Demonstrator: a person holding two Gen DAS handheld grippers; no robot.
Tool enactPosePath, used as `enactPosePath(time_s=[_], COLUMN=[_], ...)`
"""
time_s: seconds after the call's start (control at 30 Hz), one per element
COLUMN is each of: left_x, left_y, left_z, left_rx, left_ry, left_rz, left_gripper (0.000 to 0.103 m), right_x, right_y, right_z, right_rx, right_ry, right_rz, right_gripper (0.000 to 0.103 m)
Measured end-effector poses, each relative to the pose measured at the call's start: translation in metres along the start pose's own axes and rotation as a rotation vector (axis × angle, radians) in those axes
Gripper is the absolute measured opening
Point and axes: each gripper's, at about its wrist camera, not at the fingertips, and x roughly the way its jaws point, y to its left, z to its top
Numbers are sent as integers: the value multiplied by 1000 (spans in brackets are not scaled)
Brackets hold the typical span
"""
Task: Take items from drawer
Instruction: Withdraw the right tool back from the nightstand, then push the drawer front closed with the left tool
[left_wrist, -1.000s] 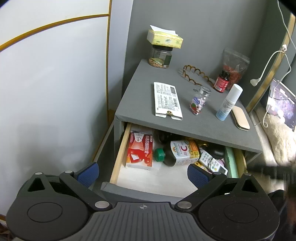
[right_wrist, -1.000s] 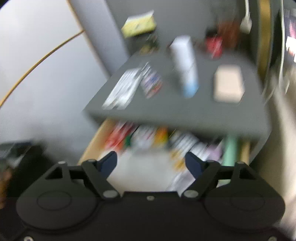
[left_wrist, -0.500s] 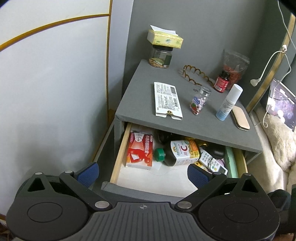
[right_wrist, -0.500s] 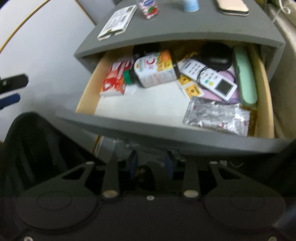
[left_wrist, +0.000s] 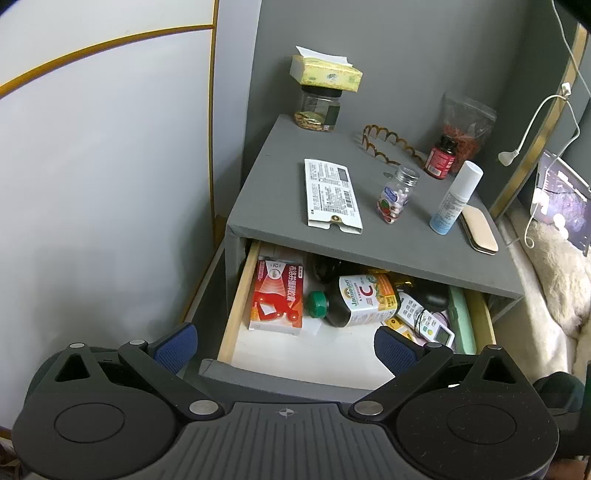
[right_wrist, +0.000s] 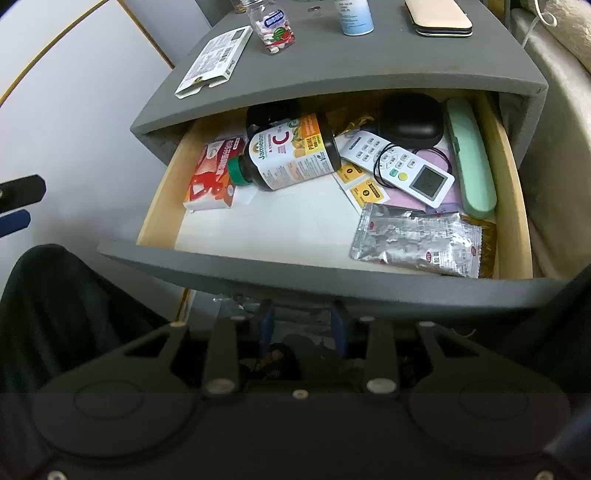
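Note:
The grey nightstand's drawer (right_wrist: 325, 273) is pulled partly out. Inside lie a red medicine box (right_wrist: 214, 173), a dark vitamin C bottle (right_wrist: 291, 155) on its side, a white remote (right_wrist: 399, 166), a black case (right_wrist: 410, 122), a mint green case (right_wrist: 471, 158) and a silver foil packet (right_wrist: 413, 240). My right gripper (right_wrist: 303, 328) sits under the drawer's front panel with its fingers close together on something hidden there. My left gripper (left_wrist: 284, 347) is open and empty, held above the drawer front. The box (left_wrist: 277, 295) and bottle (left_wrist: 354, 299) also show in the left wrist view.
On the nightstand top (left_wrist: 280, 206) stand a flat white box (left_wrist: 330, 192), a pill bottle (left_wrist: 395, 195), a white spray bottle (left_wrist: 456, 199), a beige case (left_wrist: 478, 229), a red bottle (left_wrist: 439, 157), a hair band, a jar and tissues. A white wall (left_wrist: 92, 184) is left; bedding (left_wrist: 554, 266) is right.
My right gripper dropped below the drawer front and closed its fingers there. The drawer has come a little further out. The left gripper has not moved.

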Motion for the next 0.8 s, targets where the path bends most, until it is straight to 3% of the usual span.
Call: enactPosePath(time_s=[0.43, 0.73, 0.8], left_x=[4, 23, 28], left_y=[-6, -30, -42], left_z=[-4, -23, -34], left_rx=[31, 162, 195], left_ry=[30, 159, 200], left_rz=[-14, -69, -97], left_gripper=[101, 101, 101], right_x=[-7, -65, -78], right_y=[-1, -17, -17], right_z=[2, 12, 13], right_rx=[12, 69, 60], right_ry=[-12, -151, -172], right_rz=[18, 29, 31], right_gripper=[33, 62, 78])
